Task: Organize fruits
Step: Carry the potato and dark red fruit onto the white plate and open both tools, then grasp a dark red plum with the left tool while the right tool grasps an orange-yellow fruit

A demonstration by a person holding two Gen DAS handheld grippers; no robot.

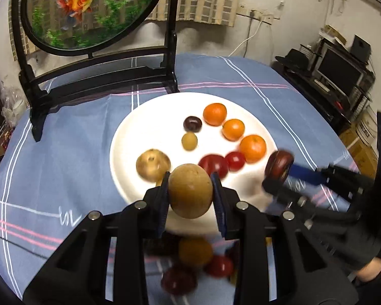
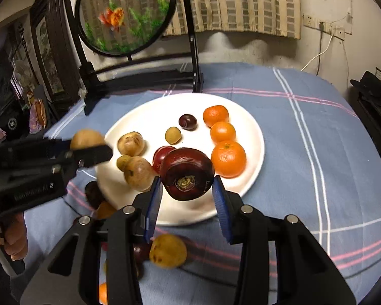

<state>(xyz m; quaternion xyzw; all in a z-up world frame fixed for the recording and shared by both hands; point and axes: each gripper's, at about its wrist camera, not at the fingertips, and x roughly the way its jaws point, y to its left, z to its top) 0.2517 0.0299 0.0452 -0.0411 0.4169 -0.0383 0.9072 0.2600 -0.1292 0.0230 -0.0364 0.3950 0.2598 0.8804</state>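
- Notably, the plate (image 1: 129, 137) is crowded: three oranges (image 1: 233, 129) along its right side, red fruits (image 1: 213, 165) in front, tan fruit (image 1: 153, 164) to the left. Judged risk: a fruit set down among them may nudge a neighbour and start it rolling toward the rim.
- Left gripper (image 1: 190, 190) is clamped on a tan fruit (image 1: 190, 190), held over the plate's near edge; round skin between flat pads could slip.
- Right gripper (image 2: 188, 180) grips a dark fruit (image 2: 187, 172) by its sides, over the plate's near part; the two grippers are close, so a collision is possible.
- Loose fruit (image 2: 167, 250) lies on the cloth (image 1: 63, 167) beneath both grippers, well apart from the plate.
- Blue checked cloth covers a table; a framed goldfish screen (image 1: 89, 10) stands behind the plate; cluttered shelves (image 1: 337, 71) to the right.
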